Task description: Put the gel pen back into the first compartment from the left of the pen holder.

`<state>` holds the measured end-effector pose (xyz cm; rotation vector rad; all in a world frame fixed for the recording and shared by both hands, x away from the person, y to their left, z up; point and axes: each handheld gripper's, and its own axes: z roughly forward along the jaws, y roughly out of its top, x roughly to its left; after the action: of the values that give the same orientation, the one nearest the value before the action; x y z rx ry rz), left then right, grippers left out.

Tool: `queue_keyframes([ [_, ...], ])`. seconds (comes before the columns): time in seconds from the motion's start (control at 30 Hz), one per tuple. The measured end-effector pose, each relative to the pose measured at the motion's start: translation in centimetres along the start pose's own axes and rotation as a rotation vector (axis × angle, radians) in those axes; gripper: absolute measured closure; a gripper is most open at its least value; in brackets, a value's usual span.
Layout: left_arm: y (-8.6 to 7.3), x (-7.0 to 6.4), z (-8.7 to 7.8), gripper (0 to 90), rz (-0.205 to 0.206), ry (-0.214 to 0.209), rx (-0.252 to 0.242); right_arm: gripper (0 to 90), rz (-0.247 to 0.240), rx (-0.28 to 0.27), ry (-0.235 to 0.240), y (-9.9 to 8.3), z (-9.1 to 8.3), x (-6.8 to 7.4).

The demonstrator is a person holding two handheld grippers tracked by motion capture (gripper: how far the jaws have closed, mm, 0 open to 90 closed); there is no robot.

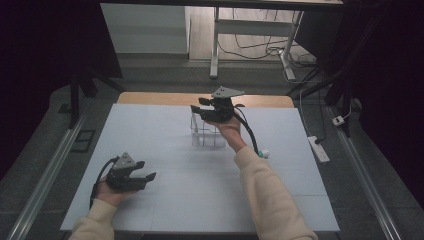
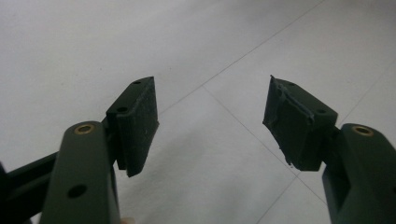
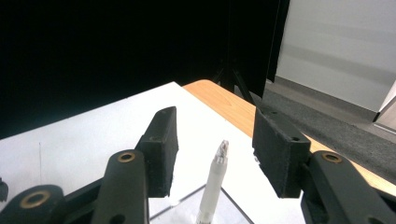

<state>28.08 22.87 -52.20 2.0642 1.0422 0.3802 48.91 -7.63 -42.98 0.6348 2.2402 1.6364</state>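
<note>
Up near the middle top of the high view, the right gripper [image 1: 200,107] hangs over a clear little stand [image 1: 205,132] at the far side of the white table [image 1: 165,150], and its own view shows a white pen-like stick [image 3: 214,184] poking up between the two pads, jaws spread wide and touching nothing. Can't really tell what the stick is, maybe a pen or a tube with a clear tip. Down at lower left of the high view, the left gripper [image 1: 145,171] sits low over bare tabletop, also spread open, nothing between its pads [image 2: 137,123], well apart from the action. My guess is a grab of that stick comes next, and it looks fiddly: the stick is thin and leans a bit, so if the jaws close off-centre one pad could nudge it sideways and tip it, or shove the light stand along the table. One left pad looks chewed at the edge too, not great for grip.
</note>
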Motion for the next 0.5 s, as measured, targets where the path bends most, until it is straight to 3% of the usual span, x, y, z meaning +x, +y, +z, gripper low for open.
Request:
queue_keyframes([
  [0.5,0.0,0.1,-0.1,35.0,-0.003,-0.002,-0.007,48.3,-0.013,0.028,-0.011,-0.9,-2.5,-0.3],
])
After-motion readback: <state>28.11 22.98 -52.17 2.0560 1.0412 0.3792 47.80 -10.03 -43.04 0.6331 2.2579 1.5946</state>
